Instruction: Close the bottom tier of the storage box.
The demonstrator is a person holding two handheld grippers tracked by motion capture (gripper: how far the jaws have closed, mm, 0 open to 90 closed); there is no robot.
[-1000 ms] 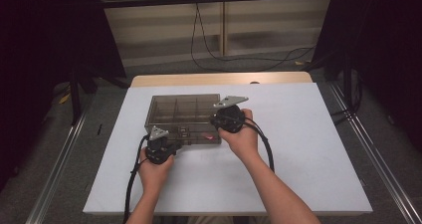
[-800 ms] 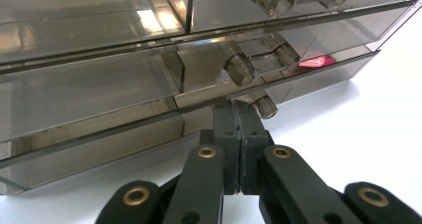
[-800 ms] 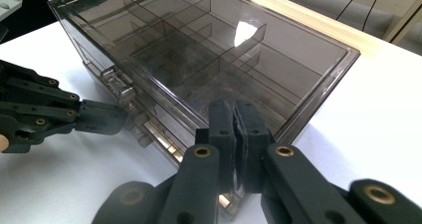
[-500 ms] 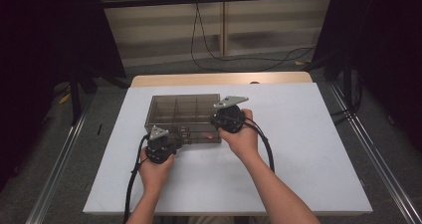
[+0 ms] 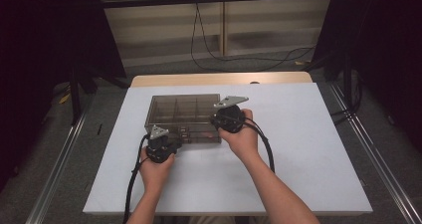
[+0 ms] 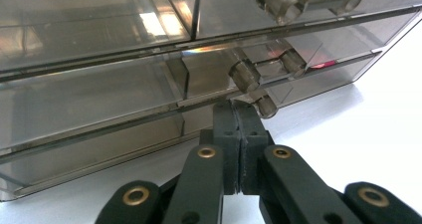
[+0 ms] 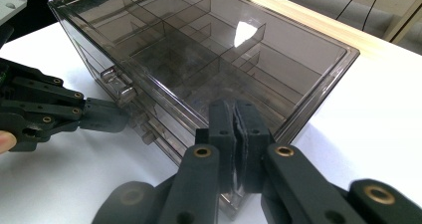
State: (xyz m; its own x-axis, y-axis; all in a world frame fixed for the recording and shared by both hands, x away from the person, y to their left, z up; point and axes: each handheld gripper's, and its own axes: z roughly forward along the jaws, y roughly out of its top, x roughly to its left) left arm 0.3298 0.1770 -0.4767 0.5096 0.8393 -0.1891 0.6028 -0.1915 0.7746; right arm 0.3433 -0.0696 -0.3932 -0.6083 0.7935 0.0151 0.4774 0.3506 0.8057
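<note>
Drawer box point(image 5: 184, 117) sits toward the tabletop's far-left; left gripper point(image 6: 239, 109) pinched together at a bottom knob point(image 6: 263, 106), right gripper point(image 7: 234, 109) closed, pressing its corner.

- A white table top point(image 5: 308, 149) spreads wide across the middle, bare along its right side.
- A strip of light wood point(image 5: 219, 78) runs along the table's far edge.
- A black cable point(image 5: 234, 55) hangs down from the top and trails across the grey floor point(image 5: 164, 67) behind the table.
- Dark curtains point(image 5: 45, 45) close in on the left and on the right.
- A metal rail point(image 5: 54, 179) runs along the floor at the left, and another one point(image 5: 378, 164) at the right.
- A pale wall panel point(image 5: 164, 30) stands at the back.
</note>
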